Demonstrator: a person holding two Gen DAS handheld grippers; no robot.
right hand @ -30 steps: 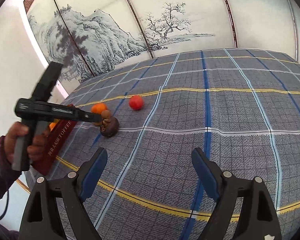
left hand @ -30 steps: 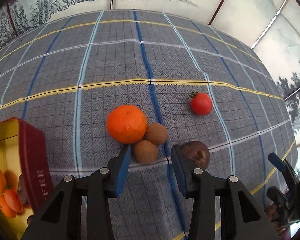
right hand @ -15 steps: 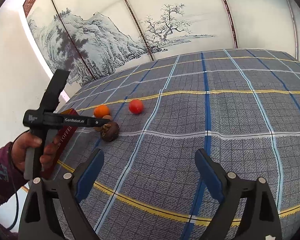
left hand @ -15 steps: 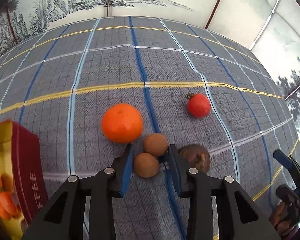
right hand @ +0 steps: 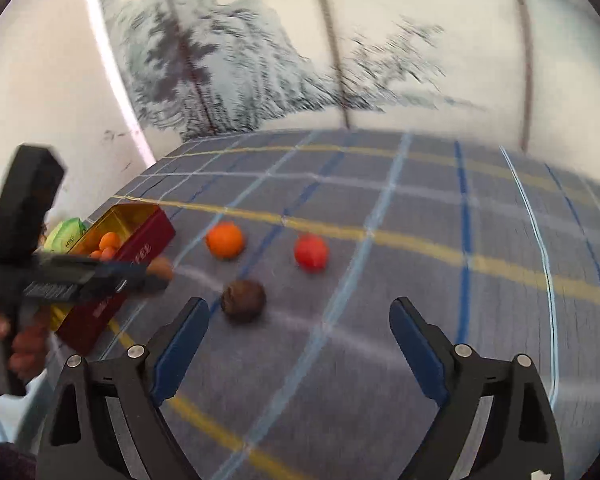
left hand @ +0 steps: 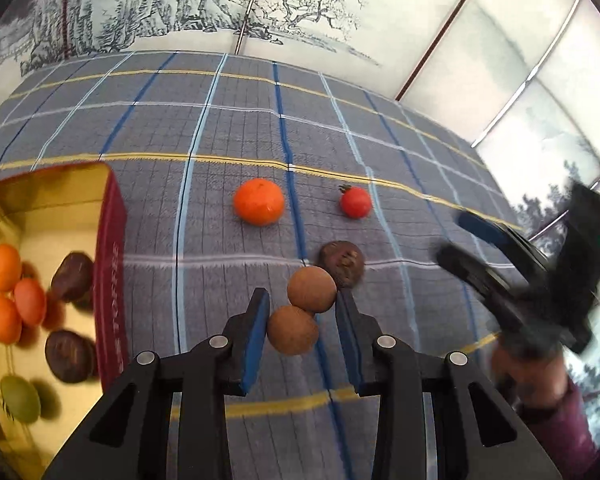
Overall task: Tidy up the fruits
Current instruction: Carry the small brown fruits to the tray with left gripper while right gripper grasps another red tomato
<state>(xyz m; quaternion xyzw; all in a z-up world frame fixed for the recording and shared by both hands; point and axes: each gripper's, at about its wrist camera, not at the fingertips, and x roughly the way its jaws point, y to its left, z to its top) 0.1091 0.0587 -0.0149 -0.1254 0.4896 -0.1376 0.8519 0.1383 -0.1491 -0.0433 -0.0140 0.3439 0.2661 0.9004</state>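
1. A red tin (left hand: 110, 264) with a gold inside stands open on the plaid-covered surface (left hand: 220, 120), at the left of the left wrist view.
2. Inside the tin lie several small orange fruits (left hand: 5, 267), two dark brown fruits (left hand: 70, 356) and one green fruit (left hand: 20, 398); how many orange ones there are is hard to tell through the blur.
3. In the right wrist view the tin shows its red side, with orange fruits at its rim and a green packet (right hand: 66, 234) just behind it.
4. The left gripper (left hand: 302, 320) holds two round brown fruits between its jaws: the nearer brown fruit (left hand: 293, 330) touches the left blue pad, and the farther brown fruit (left hand: 312, 289) sits at the tips, the two touching each other. Whether the jaws actually press on them cannot be told.
5. A dark, rough-skinned fruit (left hand: 342, 258) lies just beyond the farther brown fruit.
6. An orange (left hand: 259, 202) and a red tomato-like fruit (left hand: 355, 202) lie farther out on the surface, apart from each other.
7. The right gripper (right hand: 298, 344) has its jaws wide apart and empty, above the cloth near the dark fruit.
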